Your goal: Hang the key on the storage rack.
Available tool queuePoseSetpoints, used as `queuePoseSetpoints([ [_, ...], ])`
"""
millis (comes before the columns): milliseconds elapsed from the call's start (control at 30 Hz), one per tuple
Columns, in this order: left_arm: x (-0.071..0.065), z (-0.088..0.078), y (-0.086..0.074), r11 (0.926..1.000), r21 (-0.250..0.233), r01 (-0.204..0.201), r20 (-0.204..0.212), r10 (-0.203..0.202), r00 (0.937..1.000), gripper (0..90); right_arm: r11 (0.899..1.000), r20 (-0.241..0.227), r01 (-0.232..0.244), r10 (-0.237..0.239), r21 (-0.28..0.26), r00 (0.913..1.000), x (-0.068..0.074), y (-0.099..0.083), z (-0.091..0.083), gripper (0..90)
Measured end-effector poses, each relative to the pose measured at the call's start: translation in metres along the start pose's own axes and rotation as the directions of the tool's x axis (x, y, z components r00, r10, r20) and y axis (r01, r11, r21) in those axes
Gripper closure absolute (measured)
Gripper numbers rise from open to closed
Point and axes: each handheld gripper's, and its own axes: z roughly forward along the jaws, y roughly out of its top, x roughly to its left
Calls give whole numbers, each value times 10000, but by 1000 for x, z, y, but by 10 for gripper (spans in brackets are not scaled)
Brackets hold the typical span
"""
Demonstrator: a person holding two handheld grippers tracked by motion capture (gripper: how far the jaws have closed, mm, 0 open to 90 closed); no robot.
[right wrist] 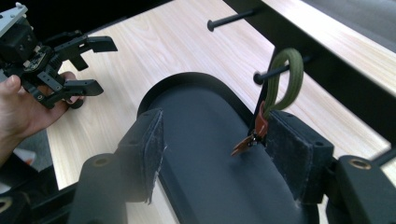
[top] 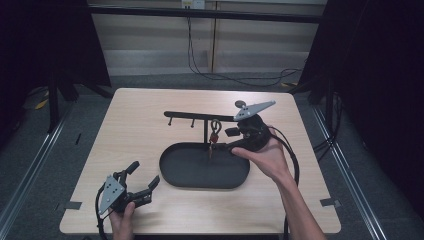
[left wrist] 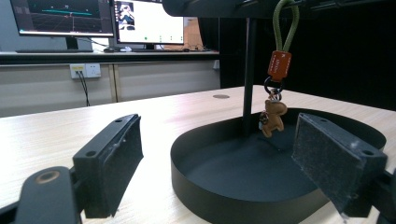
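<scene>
While the keychain hangs by its green loop from a peg on the black stand, over the oval tray on the tabletop, the right hand-held gripper sits just beside it w/ jaws spread wide and nothing between them; in the right gripper view the charm lies near the inner face of one pad, poss. brushing it, can't tell. Left hand-held gripper is well apart at the tabletop's near-left corner, jaws also apart, empty. Risks, as I judge them: closing off-centre would just knock the loop and set it swinging, so the pads miss; pulling sideways vs. along the peg could snag the loop and tip the stand; a grip on the charm alone may slip.
</scene>
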Motion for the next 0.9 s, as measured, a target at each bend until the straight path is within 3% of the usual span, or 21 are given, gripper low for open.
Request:
queuePoseSetpoints([
  [300, 0, 0, 0, 10000, 26, -43, 7, 43, 10000, 157, 9934, -68, -173, 167, -1132, 9998, 12, -37, 1, 286],
  [433, 0, 0, 0, 10000, 26, -43, 5, 43, 10000, 157, 9858, 405, -599, 670, -1570, 9969, 14, -59, 8, 192],
  [567, 0, 0, 0, 10000, -14, -13, -2, 13, 10000, 157, 9581, 291, -1080, 1200, -2654, 9924, 12, -86, 12, 136],
  [633, 0, 0, 0, 10000, 3, -15, 5, 15, 10000, 157, 9537, 359, -1064, 1213, -2814, 9920, 12, -92, 13, 134],
  [733, 0, 0, 0, 10000, 0, -11, 6, 11, 10000, 157, 9435, 998, -1182, 1559, -3096, 9827, 12, -113, 17, 136],
  [767, 0, 0, 0, 10000, 0, -11, 6, 11, 10000, 157, 9435, 998, -1182, 1559, -3096, 9827, 12, -113, 17, 136],
  [900, 0, 0, 0, 10000, 13, -34, 6, 34, 10000, 157, 9222, 1732, -1347, 2087, -3626, 9625, 12, -145, 26, 138],
])
